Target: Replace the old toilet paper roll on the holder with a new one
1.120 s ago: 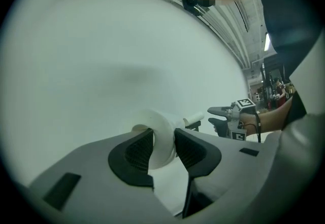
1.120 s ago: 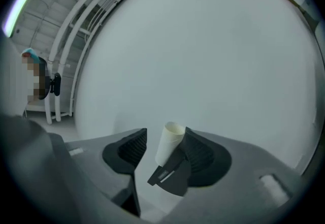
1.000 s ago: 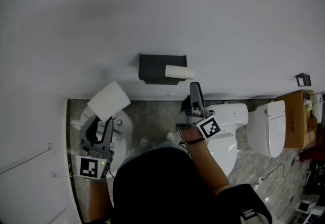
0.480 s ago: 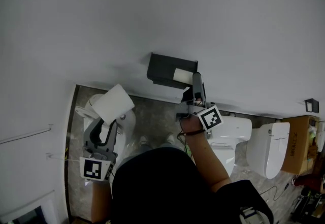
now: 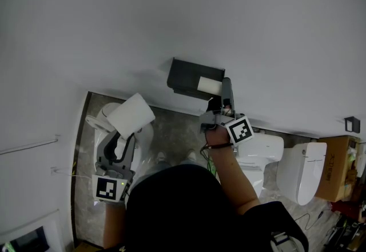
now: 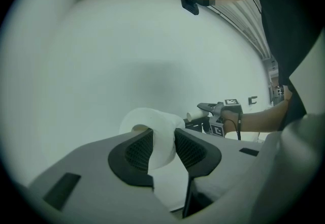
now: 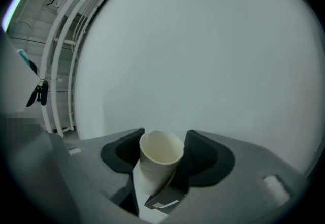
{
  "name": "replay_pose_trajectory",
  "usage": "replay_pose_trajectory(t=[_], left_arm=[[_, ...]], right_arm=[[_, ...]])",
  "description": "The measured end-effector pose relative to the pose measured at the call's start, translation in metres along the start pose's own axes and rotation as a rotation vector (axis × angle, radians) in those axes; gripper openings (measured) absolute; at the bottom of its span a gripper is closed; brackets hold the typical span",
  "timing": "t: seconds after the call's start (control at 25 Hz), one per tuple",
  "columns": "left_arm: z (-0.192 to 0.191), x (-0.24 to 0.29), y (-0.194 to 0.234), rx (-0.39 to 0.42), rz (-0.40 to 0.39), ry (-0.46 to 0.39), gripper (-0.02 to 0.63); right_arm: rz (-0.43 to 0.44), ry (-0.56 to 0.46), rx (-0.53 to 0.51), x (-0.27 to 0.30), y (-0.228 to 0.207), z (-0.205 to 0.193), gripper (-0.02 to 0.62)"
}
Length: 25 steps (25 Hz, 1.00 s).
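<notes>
Toilet roll [image 5: 132,116] pinched in left tool [image 6: 163,142]; right tool [image 7: 162,153] closing its jaws round cardboard tube [image 7: 155,168]; holder [image 5: 186,74] part-hidden.

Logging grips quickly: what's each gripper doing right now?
Left gripper: closed on new roll.
Right gripper: jaws closing on empty tube.

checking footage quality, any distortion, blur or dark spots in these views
Head view: even, soft light, wall bowed, holder sharp. Left gripper view: fisheye with black corners, toilet roll clear but dim. Right gripper view: same fisheye vignette, cardboard tube crisp, no glare.
</notes>
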<state>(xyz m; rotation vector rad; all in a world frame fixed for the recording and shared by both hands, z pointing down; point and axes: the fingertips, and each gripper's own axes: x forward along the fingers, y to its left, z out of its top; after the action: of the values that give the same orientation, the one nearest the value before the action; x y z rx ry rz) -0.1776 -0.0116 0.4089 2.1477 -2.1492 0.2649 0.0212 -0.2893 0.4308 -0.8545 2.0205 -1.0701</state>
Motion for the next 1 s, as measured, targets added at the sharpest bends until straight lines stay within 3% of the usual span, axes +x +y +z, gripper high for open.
replay_pose_trajectory(t=[0.32, 1.0], left_arm=[[0.002, 0.011, -0.003, 0.005, -0.053, -0.018, 0.141], [0.024, 0.055, -0.045, 0.021, -0.289, -0.085, 0.141]], right_arm=[[-0.055, -0.044, 0.046, -0.011, -0.007, 0.011, 0.23], [-0.104, -0.182, -0.102, -0.094, 0.008, 0.103, 0.219]])
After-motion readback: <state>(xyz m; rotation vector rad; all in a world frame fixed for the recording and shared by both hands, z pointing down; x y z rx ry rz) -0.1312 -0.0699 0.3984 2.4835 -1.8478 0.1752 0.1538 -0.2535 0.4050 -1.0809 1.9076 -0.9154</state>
